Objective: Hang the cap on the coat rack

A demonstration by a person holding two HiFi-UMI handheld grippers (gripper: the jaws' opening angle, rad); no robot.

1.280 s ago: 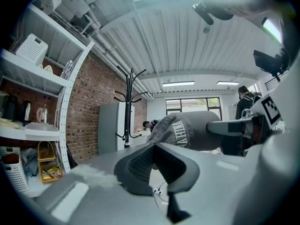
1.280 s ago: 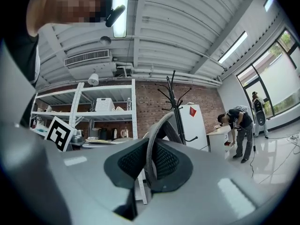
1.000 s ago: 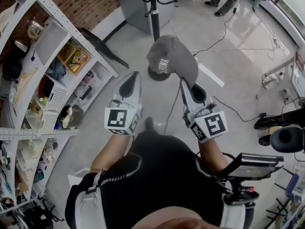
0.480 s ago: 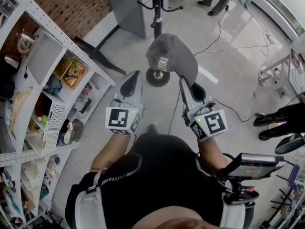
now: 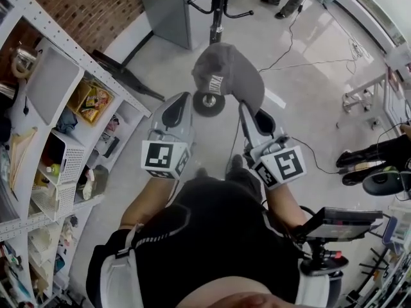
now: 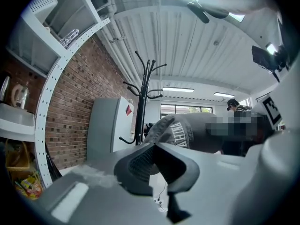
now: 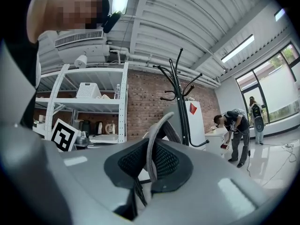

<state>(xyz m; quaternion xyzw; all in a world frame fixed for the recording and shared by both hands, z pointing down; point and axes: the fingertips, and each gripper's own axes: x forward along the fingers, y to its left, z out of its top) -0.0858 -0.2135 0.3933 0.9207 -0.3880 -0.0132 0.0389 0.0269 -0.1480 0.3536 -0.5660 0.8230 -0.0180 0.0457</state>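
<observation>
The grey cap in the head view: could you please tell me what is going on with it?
A person holds a gripper in each hand. The right gripper is shut on the brim of the grey cap and holds it up in front. The left gripper is shut and empty beside it. The coat rack stands just ahead, and the cap is not yet hung on it.

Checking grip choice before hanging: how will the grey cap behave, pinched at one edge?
Probably light: the right hand-held gripper holds the cap by an edge pinch alone. That edge seems stiff, standing in a clean arc between the pads. The crown looks like soft fabric and may dent on the coat rack.
</observation>
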